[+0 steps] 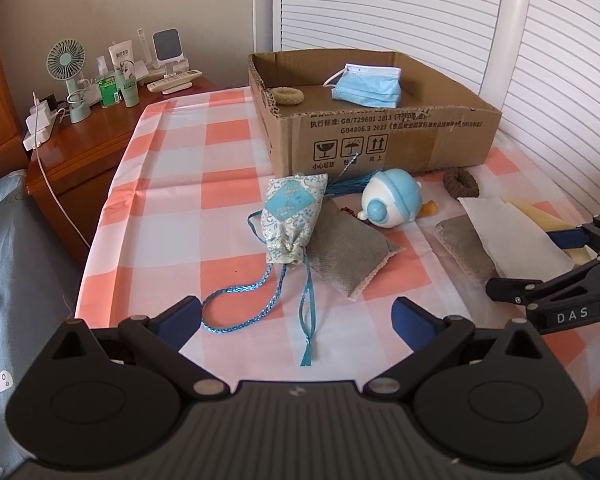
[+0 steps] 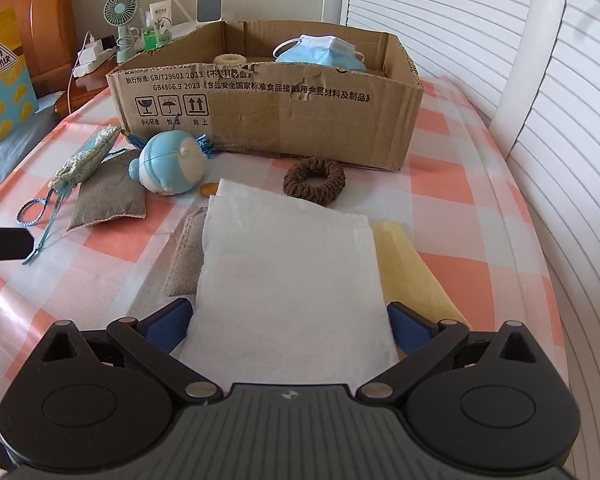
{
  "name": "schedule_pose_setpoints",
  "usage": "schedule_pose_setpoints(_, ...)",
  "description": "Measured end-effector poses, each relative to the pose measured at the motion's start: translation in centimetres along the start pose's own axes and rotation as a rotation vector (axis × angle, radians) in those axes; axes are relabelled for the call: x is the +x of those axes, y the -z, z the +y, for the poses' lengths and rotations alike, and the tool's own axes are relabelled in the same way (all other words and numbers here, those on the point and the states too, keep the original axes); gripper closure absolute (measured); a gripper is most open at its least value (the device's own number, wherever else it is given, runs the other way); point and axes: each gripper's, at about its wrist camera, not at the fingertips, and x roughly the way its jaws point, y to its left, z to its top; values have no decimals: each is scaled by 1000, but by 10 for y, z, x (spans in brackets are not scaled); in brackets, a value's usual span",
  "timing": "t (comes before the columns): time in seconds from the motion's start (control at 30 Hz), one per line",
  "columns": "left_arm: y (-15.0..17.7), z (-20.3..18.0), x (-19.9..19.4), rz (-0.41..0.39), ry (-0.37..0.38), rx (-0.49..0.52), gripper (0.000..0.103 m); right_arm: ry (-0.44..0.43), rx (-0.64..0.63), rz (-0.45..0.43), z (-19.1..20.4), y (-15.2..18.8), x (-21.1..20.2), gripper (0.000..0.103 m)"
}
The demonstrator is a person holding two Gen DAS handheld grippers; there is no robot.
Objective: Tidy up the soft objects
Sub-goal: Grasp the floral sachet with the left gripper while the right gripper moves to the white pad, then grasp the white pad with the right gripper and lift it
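A cardboard box (image 1: 380, 136) (image 2: 268, 120) stands at the back of the checked cloth; a blue face mask (image 1: 366, 86) (image 2: 320, 56) and a beige ring (image 1: 286, 96) lie in it. In front lie a blue patterned sachet (image 1: 292, 216), two grey pouches (image 1: 348, 252) (image 2: 184, 248), a blue-white toy (image 1: 392, 200) (image 2: 168, 164), a brown scrunchie (image 2: 315, 180), a white cloth (image 2: 292, 280) and a yellow cloth (image 2: 412, 272). My left gripper (image 1: 298, 320) is open above the sachet's cords. My right gripper (image 2: 290, 326) is open, its jaws straddling the white cloth's near end.
A wooden nightstand (image 1: 80, 148) at the left holds a small fan (image 1: 66, 64), bottles and chargers. A white slatted wall (image 1: 420, 4) and a white pole (image 2: 536, 52) stand behind and right of the box. Bedding (image 1: 16, 264) lies at the left.
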Motion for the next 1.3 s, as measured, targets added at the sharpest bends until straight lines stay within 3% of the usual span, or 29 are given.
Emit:
schedule_pose_setpoints(0.33,-24,17,22,-73,31,-27,7,8,-13,-43,2,6,-3,0)
schedule_pose_setpoints(0.47,-33,21,36,-81,62,-35,27,6,-15,-58,1,8,-4,0)
schedule_pose_setpoints(0.7,-39,26,56,-67,111,-60,38,-6,-22,-72,1,10,-4,0)
schedule_pose_setpoints(0.8,-39,27,62,-49,126,-70,52,-8,-23,-74,1,10,-4,0)
schedule_pose_setpoints(0.83,-38,28,64,-46,133,-79,61,-7,-23,-75,1,10,-4,0)
schedule_pose_setpoints(0.93,-38,30,63,-44,147,-105,69,-7,-23,-78,1,11,-4,0)
schedule_pose_setpoints(1.3,-31,25,45,-50,136,-86,71,-110,-10,-63,1,3,-5,0)
